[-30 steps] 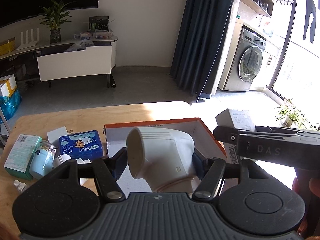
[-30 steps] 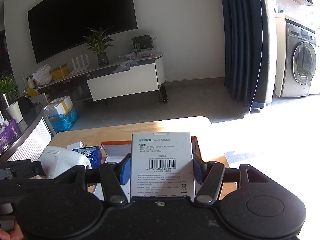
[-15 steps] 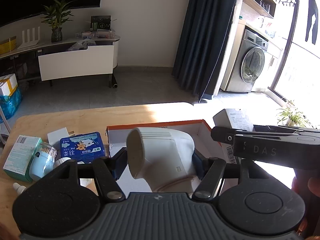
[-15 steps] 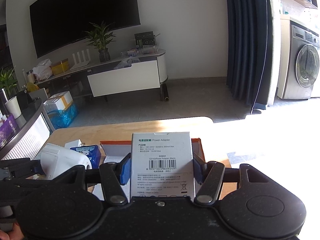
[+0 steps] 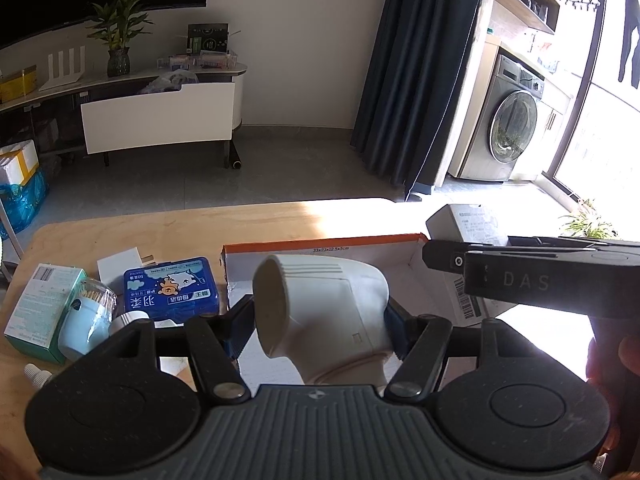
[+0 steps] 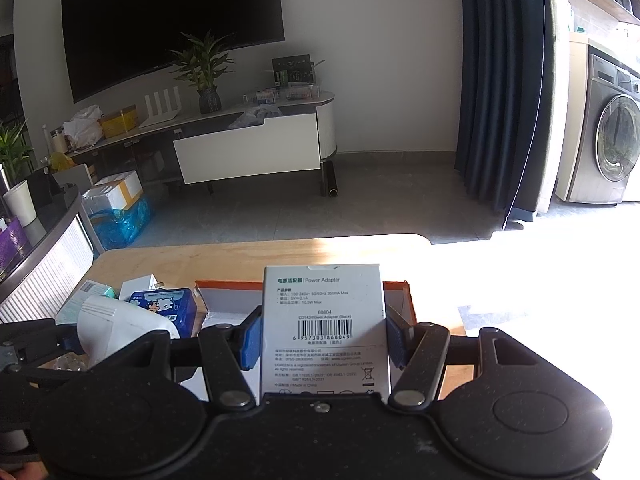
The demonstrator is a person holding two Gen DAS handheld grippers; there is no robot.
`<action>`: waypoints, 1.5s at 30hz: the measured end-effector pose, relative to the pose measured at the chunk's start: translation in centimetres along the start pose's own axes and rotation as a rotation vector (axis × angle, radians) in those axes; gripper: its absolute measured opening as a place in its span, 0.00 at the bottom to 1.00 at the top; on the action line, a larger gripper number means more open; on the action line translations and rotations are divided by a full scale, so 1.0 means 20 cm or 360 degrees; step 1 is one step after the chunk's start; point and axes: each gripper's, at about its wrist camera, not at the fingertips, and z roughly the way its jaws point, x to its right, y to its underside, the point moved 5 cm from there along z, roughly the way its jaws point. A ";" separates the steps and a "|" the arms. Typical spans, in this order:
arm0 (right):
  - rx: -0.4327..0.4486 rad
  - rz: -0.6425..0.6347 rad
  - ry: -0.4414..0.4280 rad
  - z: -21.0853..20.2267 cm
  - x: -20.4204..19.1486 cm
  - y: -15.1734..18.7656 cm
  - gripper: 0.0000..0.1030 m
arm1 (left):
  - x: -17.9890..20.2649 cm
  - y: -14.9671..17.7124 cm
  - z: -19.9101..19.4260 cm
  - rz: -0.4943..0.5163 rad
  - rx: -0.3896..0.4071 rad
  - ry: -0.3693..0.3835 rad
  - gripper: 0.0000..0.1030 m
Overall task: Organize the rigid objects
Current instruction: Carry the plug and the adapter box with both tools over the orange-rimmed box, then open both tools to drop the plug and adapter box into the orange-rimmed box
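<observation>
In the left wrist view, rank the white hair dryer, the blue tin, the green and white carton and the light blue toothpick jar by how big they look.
1. white hair dryer, though it is closest to the camera, in the left gripper
2. blue tin
3. green and white carton
4. light blue toothpick jar

Carton and jar look close; the jar overlaps the carton.

My left gripper [image 5: 318,322] is black with blue pads [image 5: 236,330] and holds a cream-white plastic piece [image 5: 320,312]. My right gripper [image 6: 324,338] holds a white box [image 6: 324,320] with black print and a barcode. The tray [image 5: 320,242] has an orange rim. The tin [image 5: 170,292] is blue with a cartoon picture.
</observation>
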 end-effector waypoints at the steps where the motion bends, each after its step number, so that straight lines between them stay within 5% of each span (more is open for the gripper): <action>1: -0.0002 -0.0001 0.0002 0.01 0.00 0.00 0.69 | 0.00 0.00 0.00 -0.0001 -0.0002 -0.0002 0.65; 24: -0.0063 -0.0019 0.0071 0.21 0.01 -0.05 0.71 | -0.02 -0.02 0.17 -0.0021 -0.0076 -0.0006 0.65; 37: 0.0072 0.0085 0.0123 0.01 0.14 -0.07 0.76 | 0.02 -0.03 0.33 -0.0005 -0.0155 0.0012 0.65; 41: 0.0088 0.0091 0.0119 -0.03 0.14 -0.06 0.76 | 0.04 -0.05 0.33 0.0016 -0.0148 0.0007 0.77; 45: 0.0096 0.0089 0.0103 -0.06 0.12 -0.06 0.76 | 0.02 -0.05 0.26 0.0002 -0.0130 -0.0002 0.78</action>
